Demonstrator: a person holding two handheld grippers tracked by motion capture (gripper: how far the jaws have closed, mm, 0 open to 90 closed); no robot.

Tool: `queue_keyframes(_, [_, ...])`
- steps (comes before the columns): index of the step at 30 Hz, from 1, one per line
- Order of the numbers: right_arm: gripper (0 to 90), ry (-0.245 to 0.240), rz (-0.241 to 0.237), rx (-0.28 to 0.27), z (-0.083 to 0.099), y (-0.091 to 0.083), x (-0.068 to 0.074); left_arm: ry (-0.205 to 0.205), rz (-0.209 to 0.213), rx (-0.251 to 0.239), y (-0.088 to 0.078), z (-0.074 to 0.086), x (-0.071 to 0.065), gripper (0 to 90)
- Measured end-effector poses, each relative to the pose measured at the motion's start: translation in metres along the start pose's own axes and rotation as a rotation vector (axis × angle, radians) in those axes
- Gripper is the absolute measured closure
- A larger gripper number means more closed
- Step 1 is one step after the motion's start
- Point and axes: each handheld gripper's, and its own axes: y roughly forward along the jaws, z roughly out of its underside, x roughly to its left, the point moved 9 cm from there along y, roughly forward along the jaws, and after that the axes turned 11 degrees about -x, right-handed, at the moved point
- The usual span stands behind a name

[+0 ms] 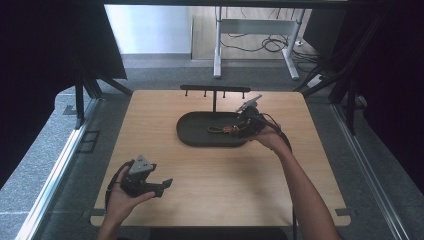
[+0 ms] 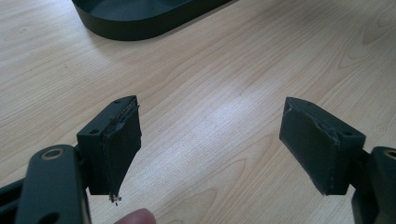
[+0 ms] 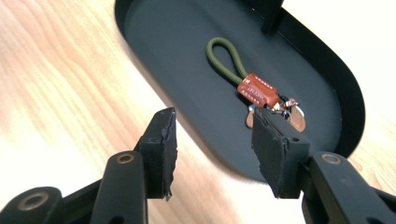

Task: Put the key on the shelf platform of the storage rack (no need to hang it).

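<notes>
High view shows the left gripper [image 1: 162, 185] nearest, at about 7 o'clock on the table [image 1: 225, 175], resting in the person's hand with its jaws apart and nothing between them. In the left gripper view those jaws stand wide over bare wood, and the tray [image 2: 140, 23] edge is far at 12 o'clock.

Farther, right of centre, the right gripper [image 1: 248, 125] sits at the 3 o'clock end of the tray [image 1: 200, 140]. In the right gripper view its jaws are partly apart and empty; the right pad only overlaps the metal end of the keychain [image 3: 254, 88] in the picture, and I cannot see it pressing. The keychain lies flat on the tray floor, green loop toward 11 o'clock, brown tab in the middle.

At 12 o'clock behind the tray stands the rack [image 1: 215, 90] with small hooks, all empty.

I judge the step is around the keychain in the tray, either just set down or about to be picked. A pick calls for lowering the jaws around the brown tab and closing there.
</notes>
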Motion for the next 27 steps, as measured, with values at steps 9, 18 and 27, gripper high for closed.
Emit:
queue_keyframes(9, [50.4, -0.007, -0.009, -0.051, 0.017, -0.026, 0.010, 0.006, 0.002, 0.000, 0.002, 0.000, -0.003, 21.0])
queue_keyframes(18, [49.9, 0.021, -0.015, -0.104, 0.051, -0.045, 0.022, 0.013, 0.004, 0.005, 0.003, 0.000, -0.005, 21.0])
queue_keyframes(27, [49.5, 0.079, 0.006, -0.138, 0.094, -0.057, 0.031, 0.019, 0.007, 0.012, 0.005, 0.000, -0.007, 21.0])
